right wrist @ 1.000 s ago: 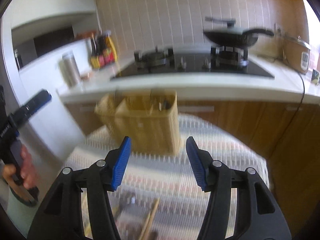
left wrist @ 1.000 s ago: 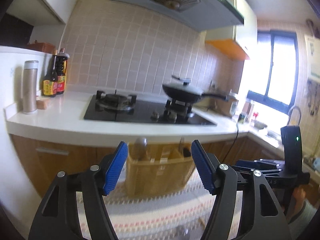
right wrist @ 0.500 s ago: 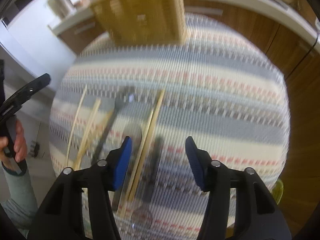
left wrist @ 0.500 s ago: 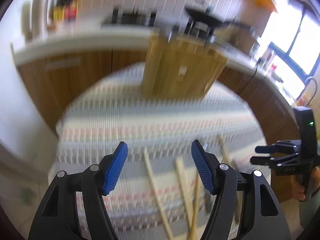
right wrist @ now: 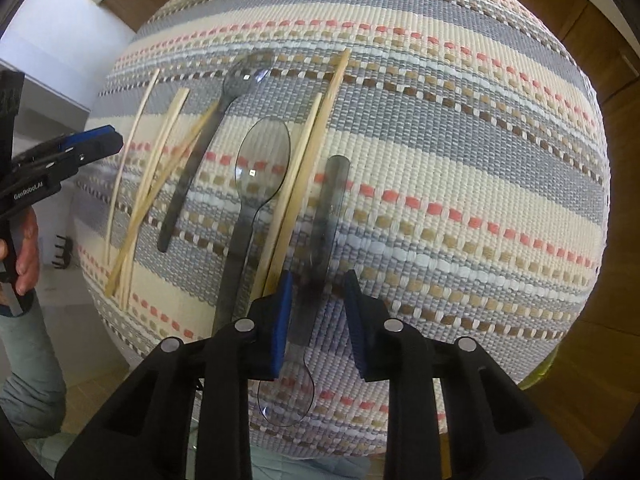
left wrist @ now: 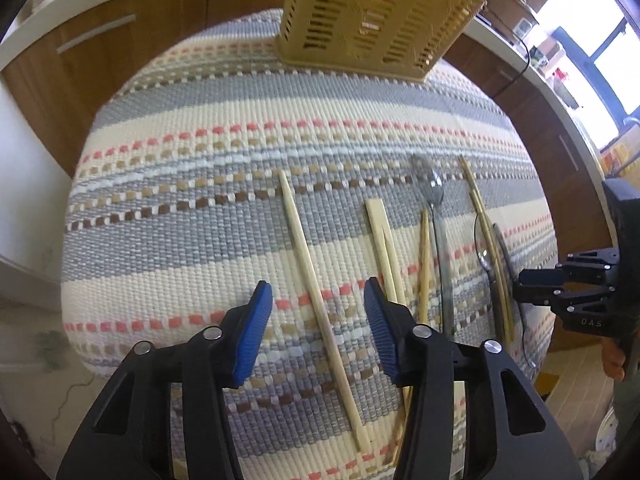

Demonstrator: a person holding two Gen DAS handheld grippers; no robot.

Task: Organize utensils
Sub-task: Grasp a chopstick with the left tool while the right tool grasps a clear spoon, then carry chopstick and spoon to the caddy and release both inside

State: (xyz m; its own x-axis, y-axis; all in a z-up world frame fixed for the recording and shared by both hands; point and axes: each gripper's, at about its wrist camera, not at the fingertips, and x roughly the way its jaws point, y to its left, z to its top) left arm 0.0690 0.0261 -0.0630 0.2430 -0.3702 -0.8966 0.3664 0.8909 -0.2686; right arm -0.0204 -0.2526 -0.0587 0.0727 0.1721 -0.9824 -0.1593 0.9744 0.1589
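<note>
On the striped mat (left wrist: 200,184) all chopsticks and spoons lie unsorted; basket (left wrist: 376,16) far. Left gripper (left wrist: 318,332) closing around a chopstick (left wrist: 316,292), right gripper (right wrist: 318,316) closing around a spoon (right wrist: 320,240); neither is clamped yet.

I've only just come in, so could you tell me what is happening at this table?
A person holds a gripper in each hand over a striped woven mat strewn with chopsticks and clear plastic spoons. The left gripper is closing around a single chopstick, its pads not yet touching it. The right gripper is closing around the handle of a clear spoon. The slatted utensil basket waits at the mat's far edge. Nothing looks lifted yet.
</note>
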